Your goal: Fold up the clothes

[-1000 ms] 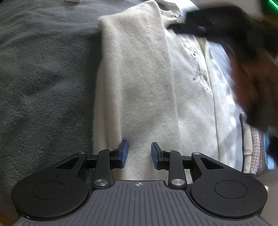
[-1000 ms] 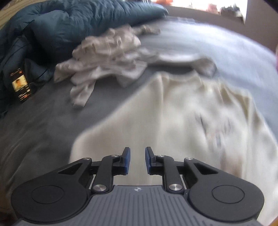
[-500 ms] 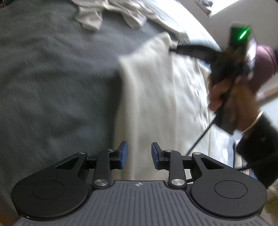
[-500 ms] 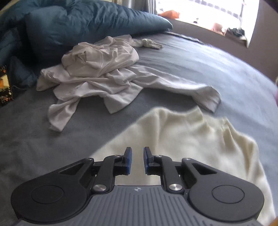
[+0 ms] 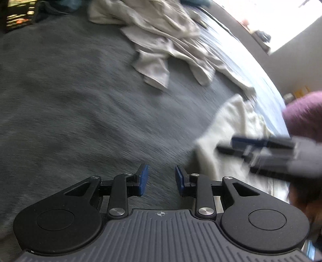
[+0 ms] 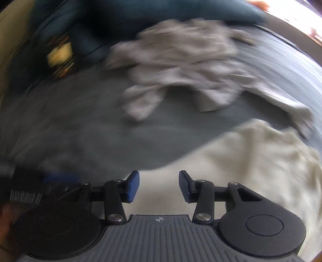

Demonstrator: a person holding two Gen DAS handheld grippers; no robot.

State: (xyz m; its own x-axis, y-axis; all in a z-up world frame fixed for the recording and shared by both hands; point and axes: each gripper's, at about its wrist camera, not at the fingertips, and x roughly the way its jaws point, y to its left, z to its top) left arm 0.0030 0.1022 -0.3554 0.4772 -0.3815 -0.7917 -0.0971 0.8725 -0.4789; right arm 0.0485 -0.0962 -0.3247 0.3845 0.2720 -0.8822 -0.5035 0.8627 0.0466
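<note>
- Your left gripper point(image 5: 160, 178) has its jaws partly apart with nothing between them — only the grey blanket point(image 5: 80, 121) shows through the gap, so it is carrying no cloth.
- Your right gripper point(image 6: 159, 186) is opening its jaws; they stand wider than the left's and hold nothing, with the edge of the cream sweater point(image 6: 251, 161) lying below the gap. Judging by that, you are lining up to take a fresh hold on it.
- The cream sweater lies spread on the blanket at the near right, kept flat so it can be folded; the crumpled pale clothes point(image 5: 171, 40) sit apart, farther up the bed, probably waiting their turn.
- The left wrist view gives you what the right cannot: your right gripper seen from the side, blurred, low over the sweater, with a maroon sleeve point(image 5: 306, 112) behind it.
- The right wrist view shows more of the sweater's body and the dark blue duvet point(image 6: 140, 14) behind the pile — plus a blurred glimpse of your left gripper at its left edge.
- Both views are smeared, so I cannot tell whether either gripper touches fabric.
</note>
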